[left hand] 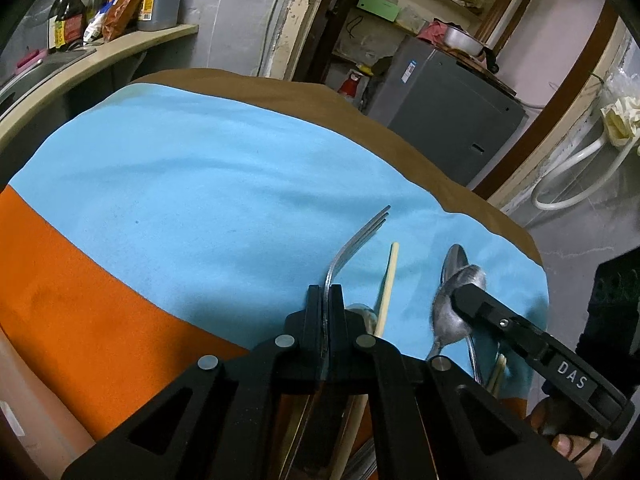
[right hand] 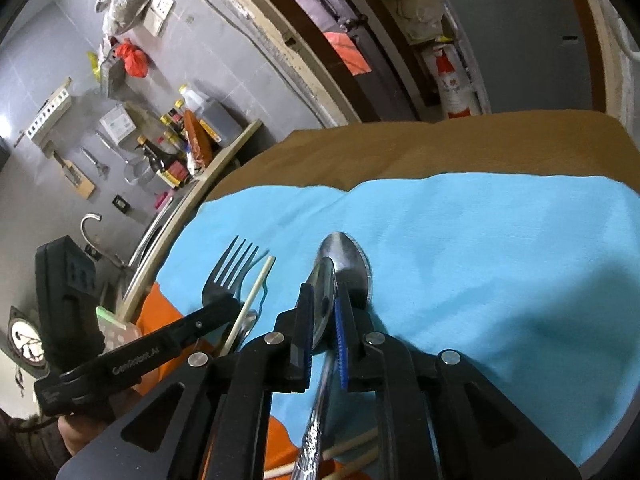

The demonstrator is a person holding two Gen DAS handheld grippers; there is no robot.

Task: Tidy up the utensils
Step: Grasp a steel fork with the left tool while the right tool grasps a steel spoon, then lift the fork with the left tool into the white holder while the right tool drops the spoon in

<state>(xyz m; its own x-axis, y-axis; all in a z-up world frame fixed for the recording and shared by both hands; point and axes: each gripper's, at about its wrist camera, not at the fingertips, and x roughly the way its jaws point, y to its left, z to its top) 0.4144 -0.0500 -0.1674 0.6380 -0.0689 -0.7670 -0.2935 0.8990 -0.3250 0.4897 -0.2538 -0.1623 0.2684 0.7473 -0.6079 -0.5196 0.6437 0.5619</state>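
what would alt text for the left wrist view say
The left gripper is shut on a metal fork, tines pointing away over a blue cloth. Beside it lies a chopstick, and the right gripper grips a spoon resting on a second spoon.

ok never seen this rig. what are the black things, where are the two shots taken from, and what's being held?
No robot here: a person holds a handheld two-finger tool in each hand, with a fisheye camera on each looking along its fingers. The left wrist view shows the left tool shut on a fork; the right tool enters from the side. The right wrist view shows the right tool with a spoon edge-on between its fingers; I cannot tell if the pads press it. A second spoon and a chopstick lie on the blue cloth.
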